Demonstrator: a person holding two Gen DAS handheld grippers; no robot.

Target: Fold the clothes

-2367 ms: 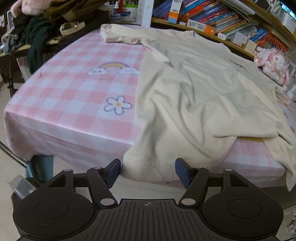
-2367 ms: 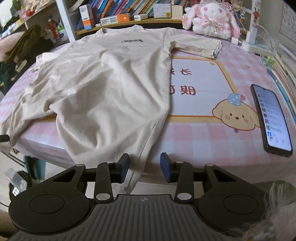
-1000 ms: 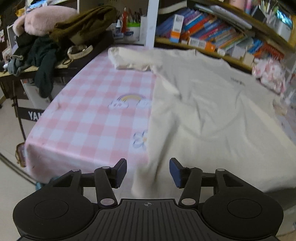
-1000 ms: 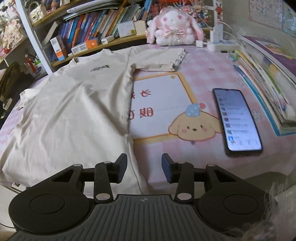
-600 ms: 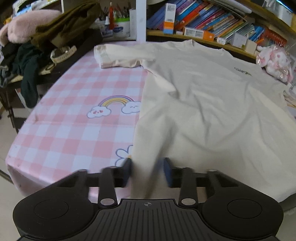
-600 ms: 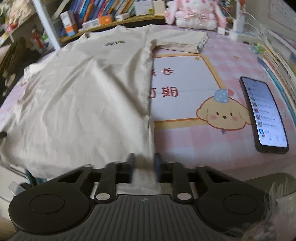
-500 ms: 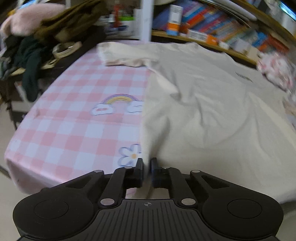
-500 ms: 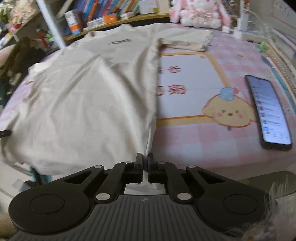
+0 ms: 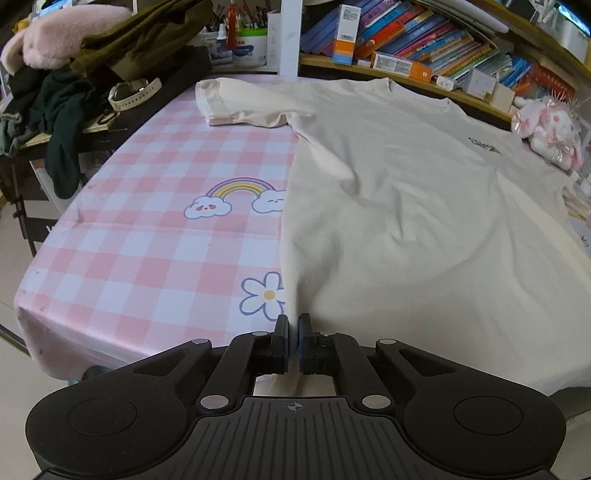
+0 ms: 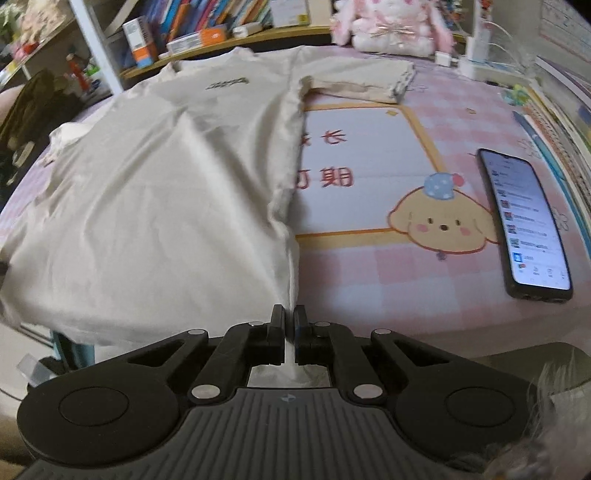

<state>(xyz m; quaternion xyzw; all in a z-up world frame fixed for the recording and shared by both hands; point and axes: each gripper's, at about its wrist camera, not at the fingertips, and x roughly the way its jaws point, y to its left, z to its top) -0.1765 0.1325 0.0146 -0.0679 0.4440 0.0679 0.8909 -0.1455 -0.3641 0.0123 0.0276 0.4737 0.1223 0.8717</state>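
cream t-shirt [image 9: 406, 206] lay flat across the pink checked tablecloth [image 9: 147, 236], hem at the near edge. both jaws had just closed: left gripper [image 9: 294, 328] and right gripper [image 10: 289, 317] now pinched its near corners, ready to lift for the first fold.

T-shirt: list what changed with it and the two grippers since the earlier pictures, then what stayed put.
Both grippers went from open to closed: the left gripper now pinches the cream T-shirt at its left bottom corner, the right gripper at its right one. The hem that hung crumpled over the table edge is pulled straighter. The shirt's sleeves, the phone and the plush rabbit stayed where they were.
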